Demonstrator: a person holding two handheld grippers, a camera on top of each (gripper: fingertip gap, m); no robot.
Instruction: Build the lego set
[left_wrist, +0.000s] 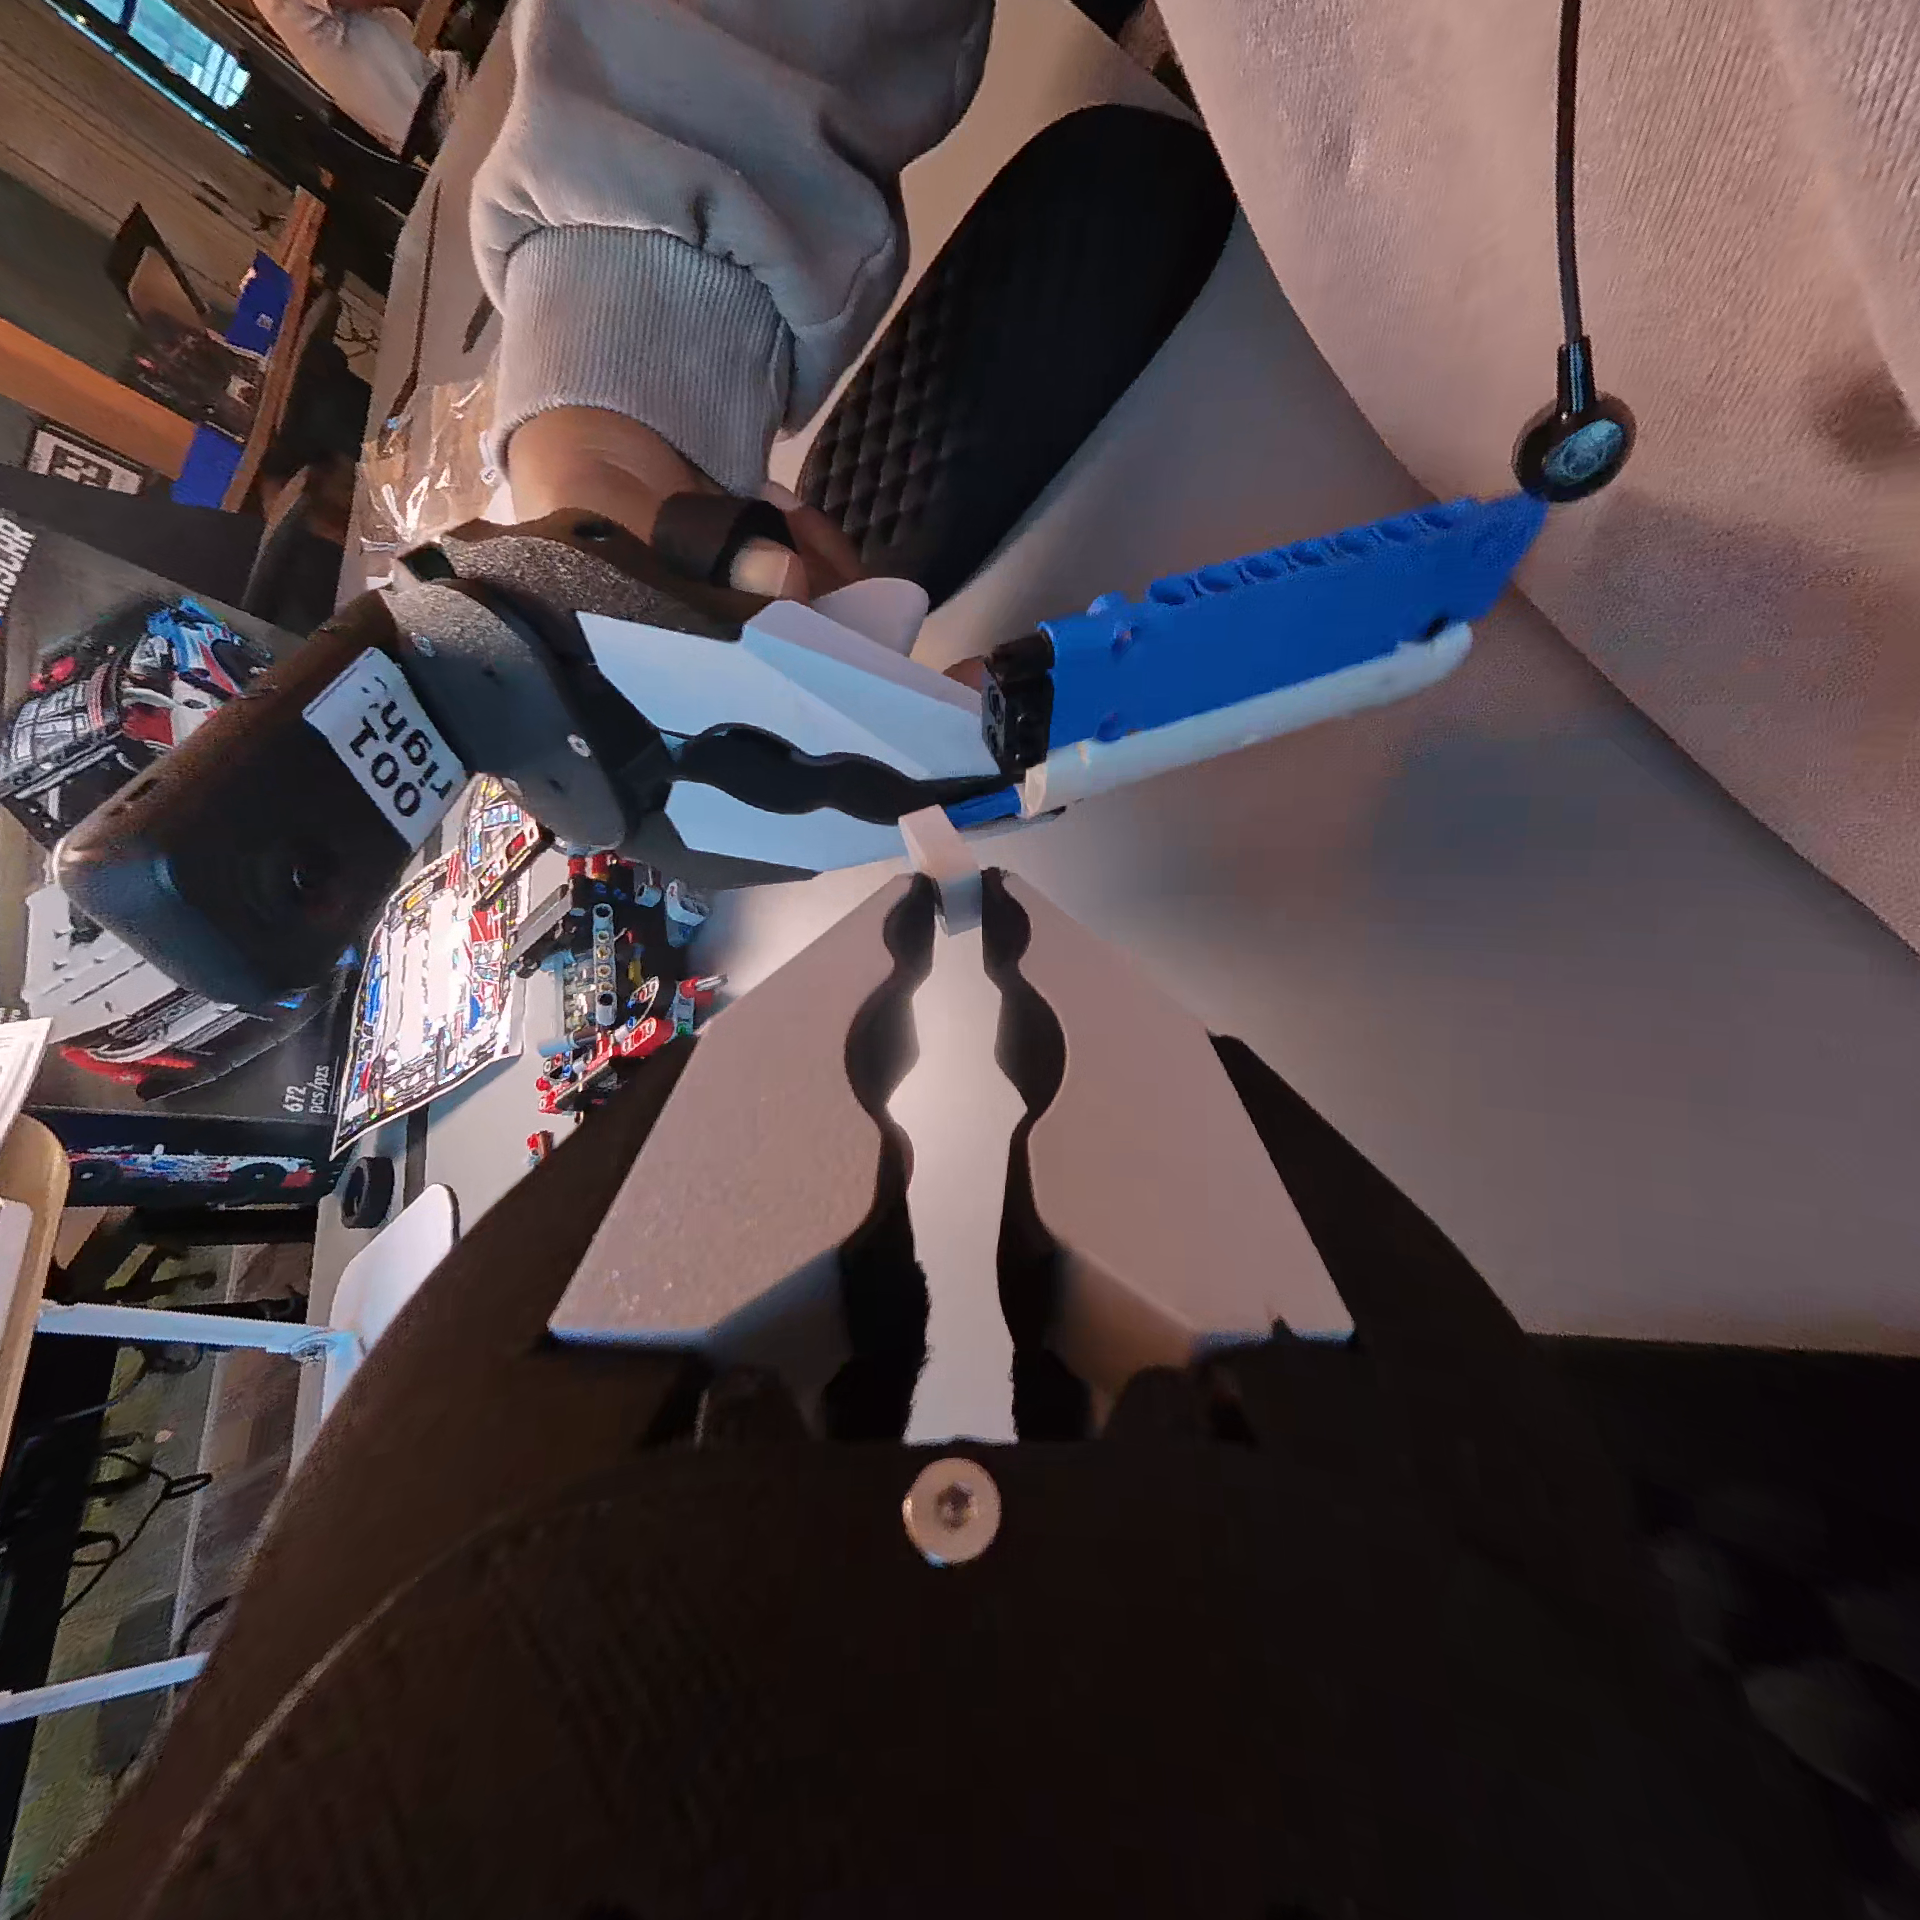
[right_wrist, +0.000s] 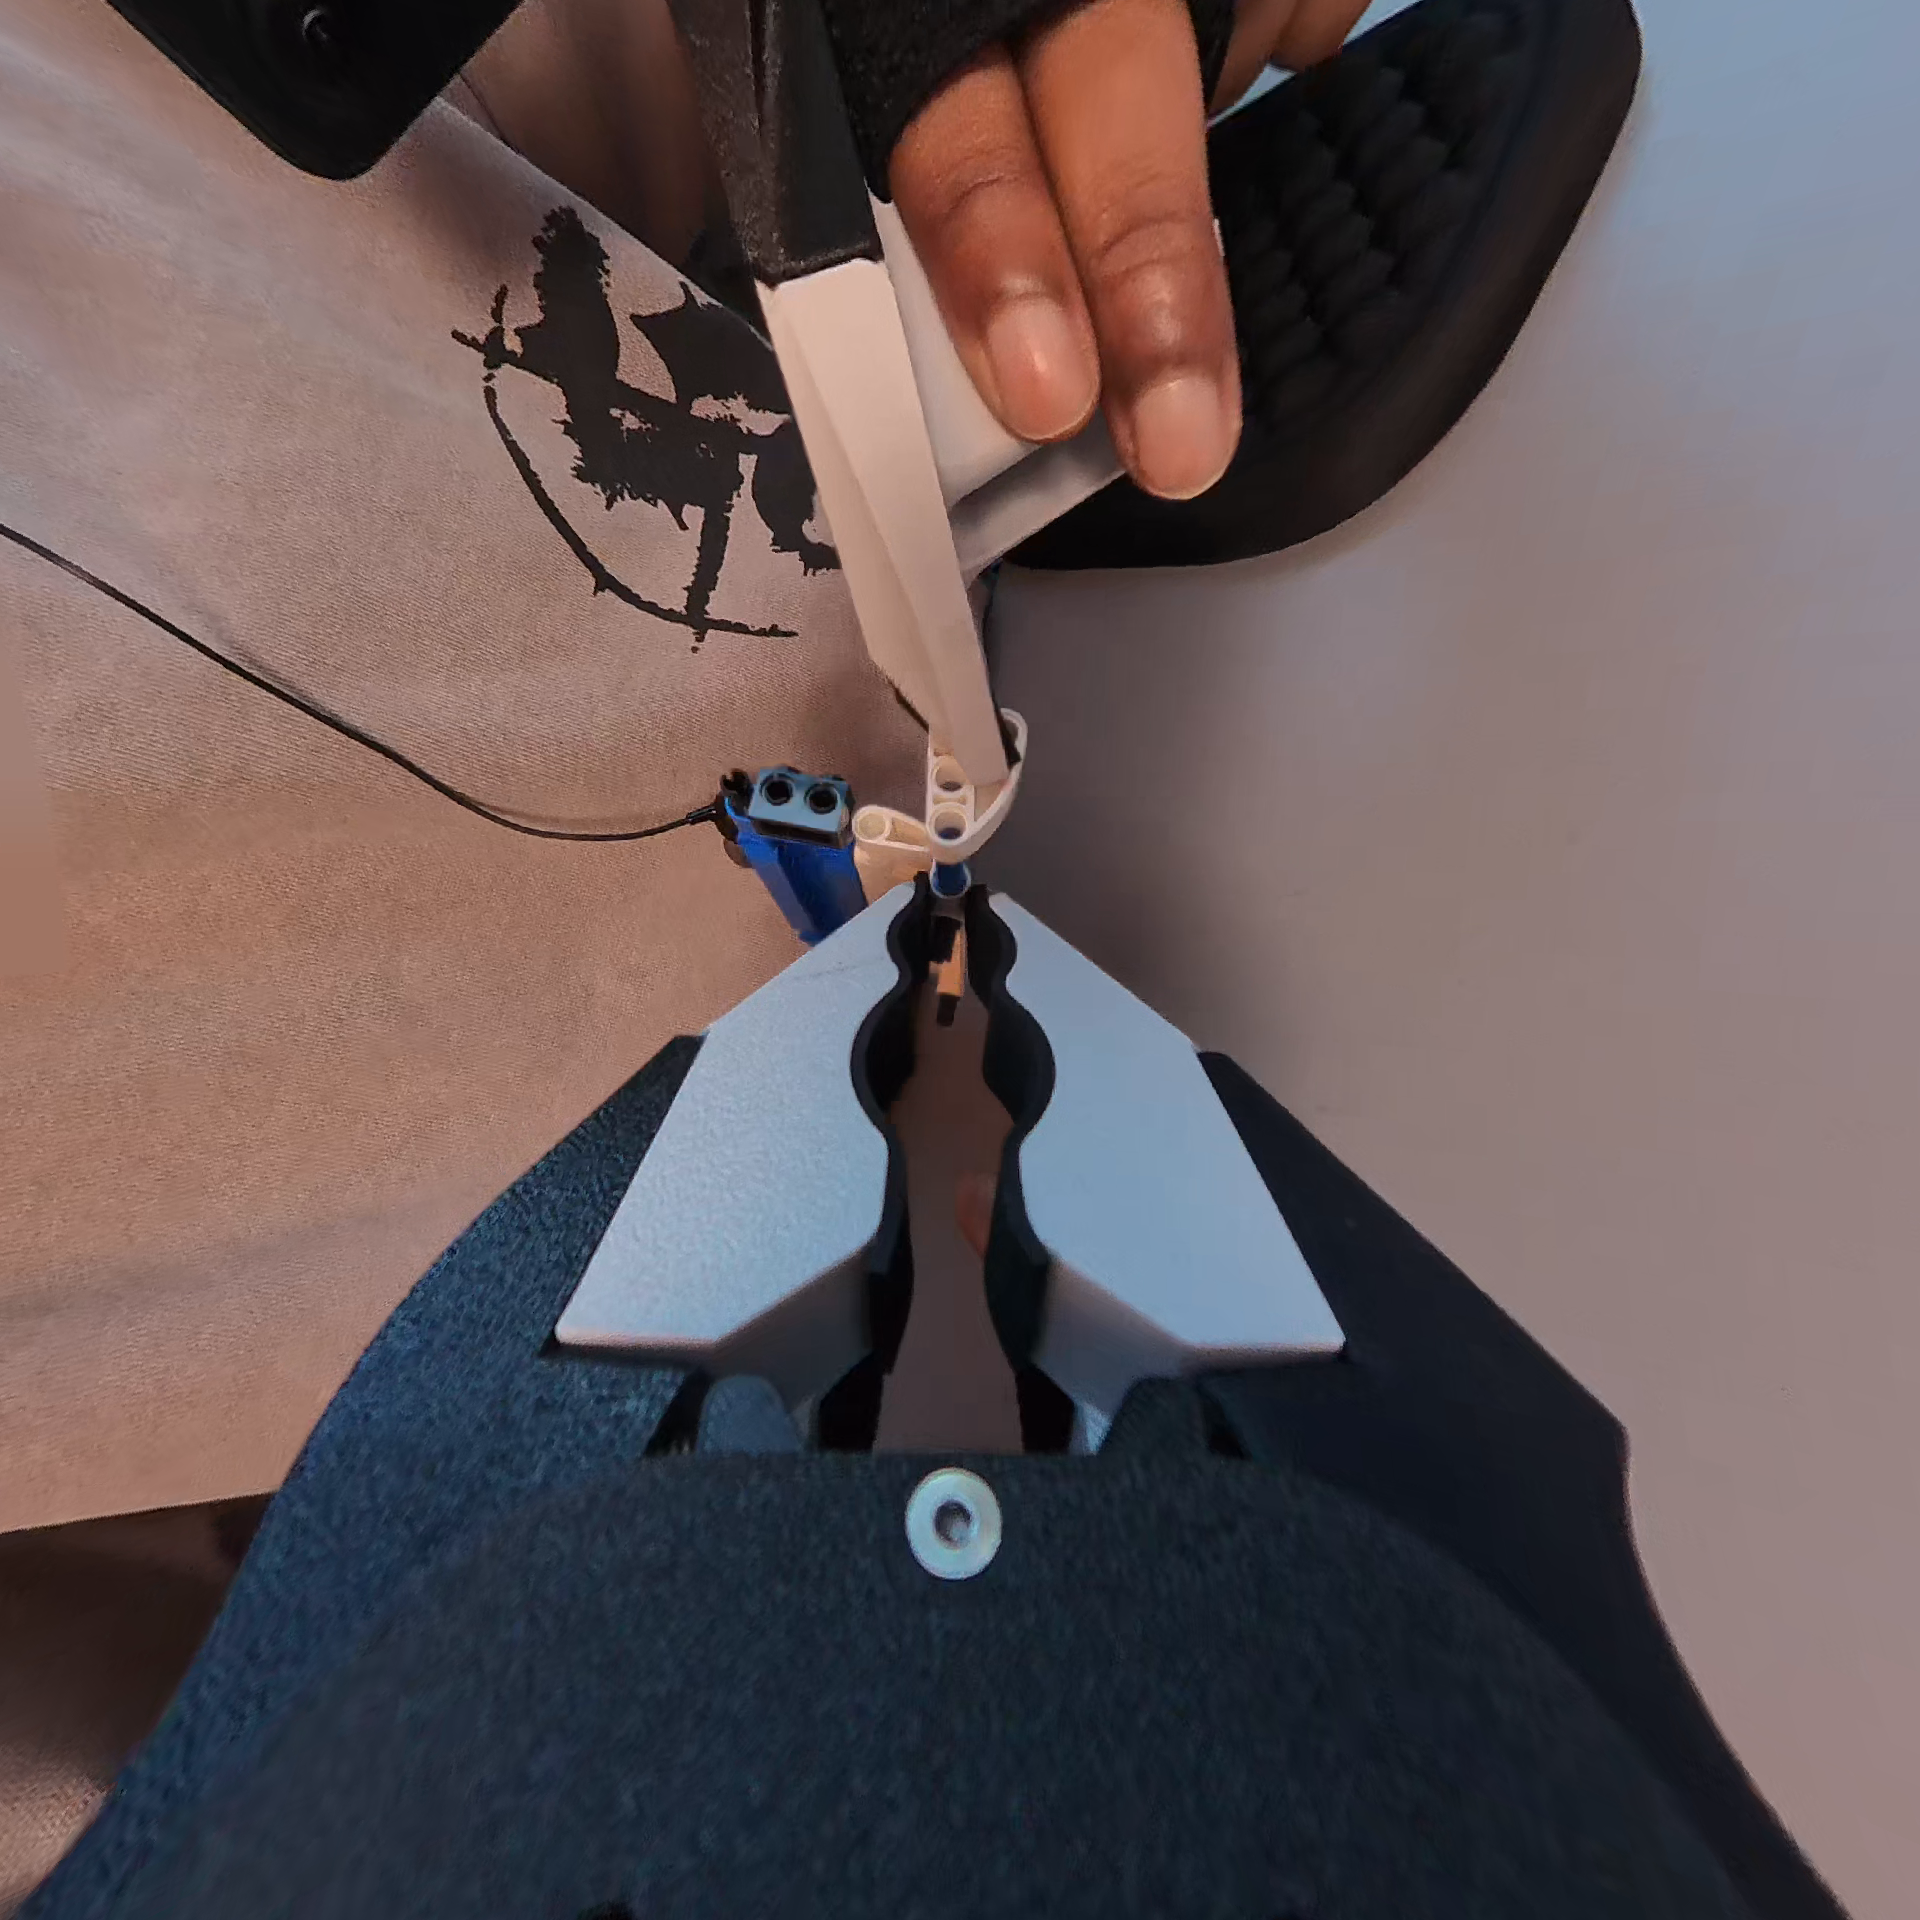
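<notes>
The left gripper (left_wrist: 954, 891) is clamping its jaws on a small white piece (left_wrist: 948, 871). The right gripper (right_wrist: 948, 902) is gripping the blue-and-white lego assembly (left_wrist: 1268, 649) by its pin end, holding it in the air above the grey worktop (right_wrist: 1558, 935), against the person's shirt (right_wrist: 260, 520).

2 close wrist cams, facing opposite

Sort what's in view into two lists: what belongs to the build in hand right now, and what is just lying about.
In use:
left gripper, pinching a small white piece
right gripper, gripping the blue and white assembly

Lying about:
loose parts pile
sticker sheet
set box
black tyre
clear plastic bag
black quilted pad
</notes>
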